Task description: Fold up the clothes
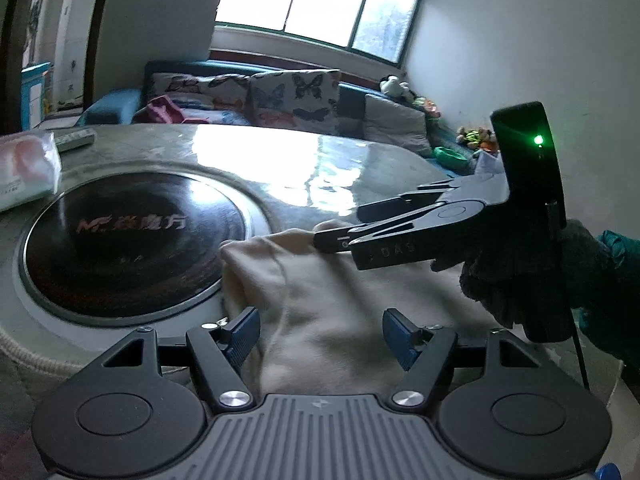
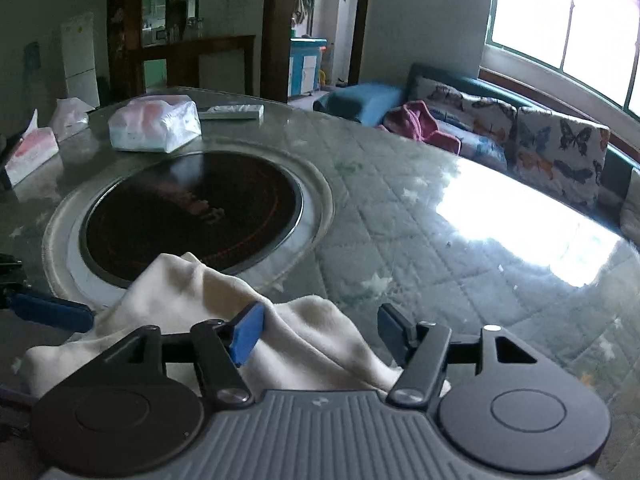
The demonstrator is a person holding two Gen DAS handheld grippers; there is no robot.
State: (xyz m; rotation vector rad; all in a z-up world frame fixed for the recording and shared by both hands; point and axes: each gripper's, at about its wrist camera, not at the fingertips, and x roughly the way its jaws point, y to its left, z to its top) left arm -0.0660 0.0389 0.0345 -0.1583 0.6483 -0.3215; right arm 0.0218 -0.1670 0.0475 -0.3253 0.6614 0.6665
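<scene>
A cream, soft fleece garment [image 1: 320, 304] lay bunched at the near edge of a round, glass-topped table [image 2: 420, 216], its long axis running from the table edge toward the black round inset hotplate [image 2: 192, 208], one end lapping the plate's rim. The left gripper [image 1: 320, 334] stood wide, cloth between its blue pads but unpinched. The right gripper [image 2: 320, 330] also gaped above the folds. Behind stood a blue sofa with butterfly cushions [image 2: 520, 136] beneath a bright window [image 1: 312, 4].
</scene>
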